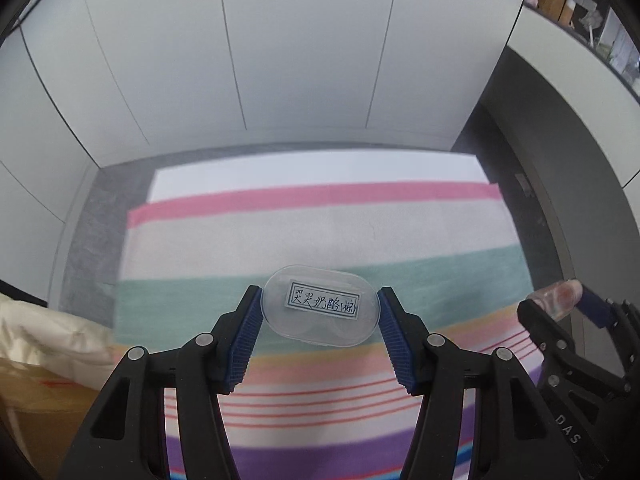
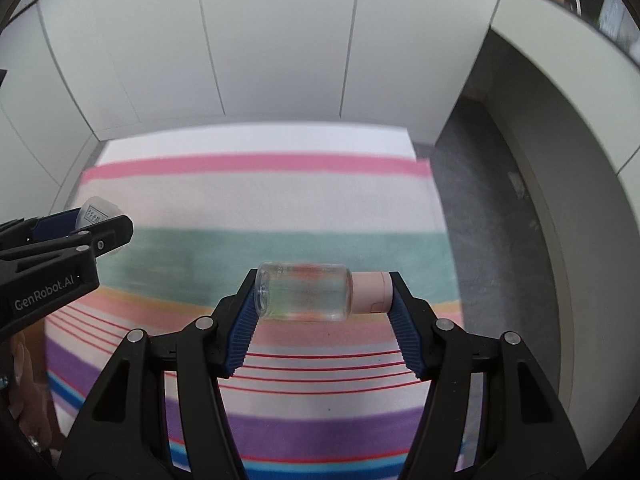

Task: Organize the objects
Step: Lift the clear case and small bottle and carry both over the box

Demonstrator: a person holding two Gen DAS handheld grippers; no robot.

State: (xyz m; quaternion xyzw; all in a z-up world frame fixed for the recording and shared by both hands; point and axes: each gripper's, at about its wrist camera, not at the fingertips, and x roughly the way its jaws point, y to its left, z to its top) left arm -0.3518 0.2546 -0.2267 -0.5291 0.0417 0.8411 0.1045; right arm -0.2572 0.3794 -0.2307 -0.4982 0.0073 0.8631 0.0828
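My left gripper (image 1: 319, 309) is shut on a clear oval plastic case (image 1: 320, 311) with a handwritten label, held by its two ends above the striped cloth (image 1: 320, 224). My right gripper (image 2: 323, 293) is shut on a small clear bottle (image 2: 304, 292) with a pink cap (image 2: 370, 292), held sideways, base against the left finger and cap against the right. The right gripper with the bottle also shows at the right edge of the left wrist view (image 1: 560, 308). The left gripper with the case shows at the left of the right wrist view (image 2: 96, 220).
The striped cloth (image 2: 256, 208) covers a table set against white wall panels (image 1: 280, 60). A grey floor strip (image 2: 480, 240) runs to the right. A cardboard box with pale fabric (image 1: 48, 344) sits at the lower left. A shelf with clutter (image 1: 592, 20) is at the upper right.
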